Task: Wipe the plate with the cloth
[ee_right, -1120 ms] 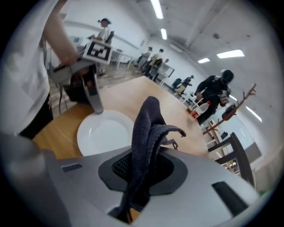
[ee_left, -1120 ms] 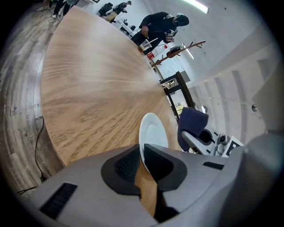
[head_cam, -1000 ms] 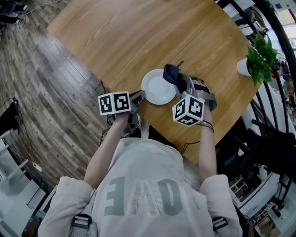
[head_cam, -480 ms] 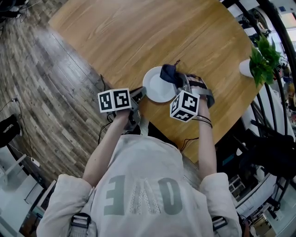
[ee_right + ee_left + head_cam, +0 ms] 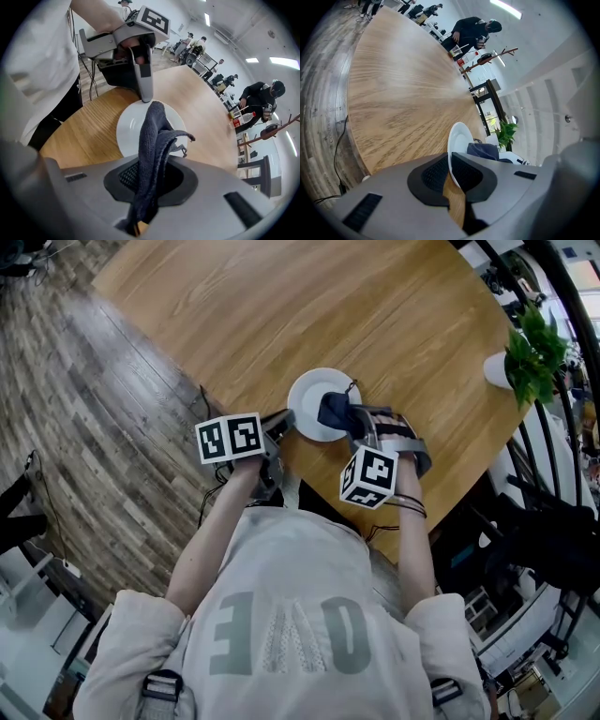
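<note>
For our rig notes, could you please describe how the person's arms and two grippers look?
The left gripper and right gripper are smooth grey shells with black ribbed pads. Each carries a white cube with black square markers. Thin black cables hang by the wrists. The person wears a pale short-sleeved top; dark bands circle the right wrist.

Round wooden surface (image 5: pixel 281 315), light grain, is set on a grey plank floor (image 5: pixel 94 427), where a black cable (image 5: pixel 336 140) is laid. A potted green plant (image 5: pixel 532 352) is placed near its edge. White walls (image 5: pixel 548 93) are lit by ceiling strip lights (image 5: pixel 505 8).
</note>
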Demonstrator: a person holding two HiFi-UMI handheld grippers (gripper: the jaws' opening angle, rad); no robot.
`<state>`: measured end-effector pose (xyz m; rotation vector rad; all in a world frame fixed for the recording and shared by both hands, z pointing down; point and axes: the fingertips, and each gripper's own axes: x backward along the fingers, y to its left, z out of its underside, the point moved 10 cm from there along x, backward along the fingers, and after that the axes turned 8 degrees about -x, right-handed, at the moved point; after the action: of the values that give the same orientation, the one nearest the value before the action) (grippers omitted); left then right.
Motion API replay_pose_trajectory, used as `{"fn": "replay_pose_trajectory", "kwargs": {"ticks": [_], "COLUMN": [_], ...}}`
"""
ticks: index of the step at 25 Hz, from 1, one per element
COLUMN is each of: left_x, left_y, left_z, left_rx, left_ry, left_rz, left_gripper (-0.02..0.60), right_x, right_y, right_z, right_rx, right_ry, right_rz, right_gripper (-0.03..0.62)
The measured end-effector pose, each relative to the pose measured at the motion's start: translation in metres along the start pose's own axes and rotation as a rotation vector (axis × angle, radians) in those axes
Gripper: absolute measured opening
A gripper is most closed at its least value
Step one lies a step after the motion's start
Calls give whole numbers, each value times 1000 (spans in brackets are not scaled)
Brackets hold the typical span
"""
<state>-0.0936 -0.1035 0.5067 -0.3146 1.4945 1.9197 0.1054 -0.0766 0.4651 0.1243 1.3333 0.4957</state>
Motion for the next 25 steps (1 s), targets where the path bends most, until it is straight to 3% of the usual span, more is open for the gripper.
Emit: {"fn": "replay_pose_trajectory", "kwargs": {"ticks": [13,22,25], "left_x": [-1,-1,-2], "left_y": [-1,-1,-2], "left_z": [2,1,0], "left_rx": [-2,-11,-15], "left_ry": [2,13,12], "left_rz": [7,5,3], "left_gripper": [31,31,31], "right_x": [21,1,-15], "right_y": [29,-45,-62], "right_z": [4,-18,-24], "right_rx": [-50,-50,-43], "right_ry": [2,-46,-40], "right_rz": [-65,71,65], "right_gripper": [57,57,57]}}
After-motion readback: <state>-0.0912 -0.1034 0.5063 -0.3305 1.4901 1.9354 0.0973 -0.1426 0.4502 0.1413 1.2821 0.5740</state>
